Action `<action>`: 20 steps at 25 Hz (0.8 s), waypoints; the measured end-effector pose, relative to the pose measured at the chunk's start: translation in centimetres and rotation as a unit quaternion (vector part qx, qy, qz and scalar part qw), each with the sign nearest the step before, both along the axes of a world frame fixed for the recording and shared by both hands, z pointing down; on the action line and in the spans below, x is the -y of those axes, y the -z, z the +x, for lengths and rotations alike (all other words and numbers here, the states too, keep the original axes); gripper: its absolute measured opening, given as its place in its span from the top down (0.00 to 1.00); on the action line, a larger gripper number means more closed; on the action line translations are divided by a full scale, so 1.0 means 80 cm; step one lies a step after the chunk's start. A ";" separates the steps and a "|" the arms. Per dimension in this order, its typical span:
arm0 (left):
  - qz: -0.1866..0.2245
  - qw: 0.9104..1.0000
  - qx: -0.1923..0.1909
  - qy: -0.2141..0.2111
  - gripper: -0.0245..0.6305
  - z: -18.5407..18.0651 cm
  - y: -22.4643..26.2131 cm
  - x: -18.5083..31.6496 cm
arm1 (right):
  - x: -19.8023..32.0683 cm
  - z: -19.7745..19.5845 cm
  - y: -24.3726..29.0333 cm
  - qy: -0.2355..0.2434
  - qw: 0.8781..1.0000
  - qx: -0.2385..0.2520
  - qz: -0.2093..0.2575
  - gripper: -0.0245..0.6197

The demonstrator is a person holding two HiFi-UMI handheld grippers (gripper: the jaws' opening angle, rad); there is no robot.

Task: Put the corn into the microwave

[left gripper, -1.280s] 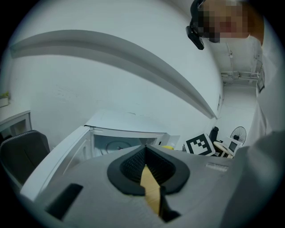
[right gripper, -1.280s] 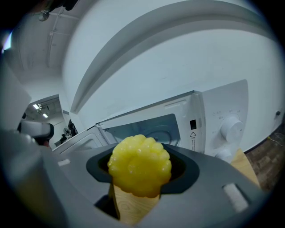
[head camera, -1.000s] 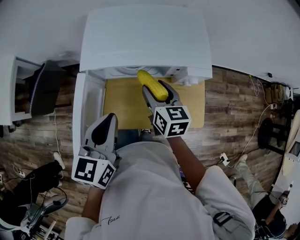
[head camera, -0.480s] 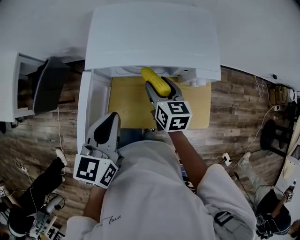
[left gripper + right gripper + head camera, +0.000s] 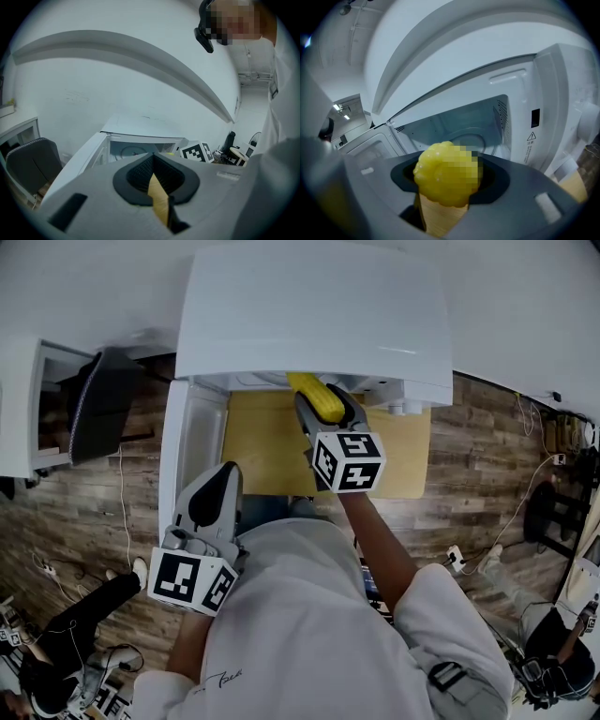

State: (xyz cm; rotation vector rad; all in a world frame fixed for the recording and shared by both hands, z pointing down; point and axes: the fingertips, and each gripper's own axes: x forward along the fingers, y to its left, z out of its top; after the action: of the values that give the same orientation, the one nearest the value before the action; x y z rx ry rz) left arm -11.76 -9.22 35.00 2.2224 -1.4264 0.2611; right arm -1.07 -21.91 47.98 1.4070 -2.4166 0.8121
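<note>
The yellow corn [image 5: 316,397] is held in my right gripper [image 5: 323,409], which is shut on it, its tip reaching under the front edge of the white microwave [image 5: 309,315]. In the right gripper view the corn [image 5: 447,174] points at the microwave's open cavity [image 5: 464,126], with the round turntable [image 5: 471,140] showing inside. The microwave door [image 5: 192,446] stands swung open to the left. My left gripper [image 5: 211,507] hangs low on the left, jaws closed with nothing in them, beside the open door [image 5: 77,157].
A wooden table top [image 5: 267,451] lies below the microwave opening. A white cabinet with a dark chair [image 5: 98,409] stands at the left. Wooden floor [image 5: 84,521] with cables surrounds the table. A person's leg and shoe [image 5: 84,615] show at the lower left.
My right gripper has carried the corn forward, so its tip now sits under the microwave's front edge. The left gripper has stayed in place.
</note>
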 end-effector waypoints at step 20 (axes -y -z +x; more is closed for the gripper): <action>-0.008 1.000 0.003 0.004 0.98 -0.001 -0.004 0.007 | 0.036 -0.013 -0.026 -0.002 1.000 -0.013 0.002 0.56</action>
State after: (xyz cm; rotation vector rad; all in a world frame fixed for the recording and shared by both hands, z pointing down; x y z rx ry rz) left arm -11.87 -9.82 35.34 2.2051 -1.4309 0.2768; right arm -2.08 -24.82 50.09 1.4142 -2.3985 0.7864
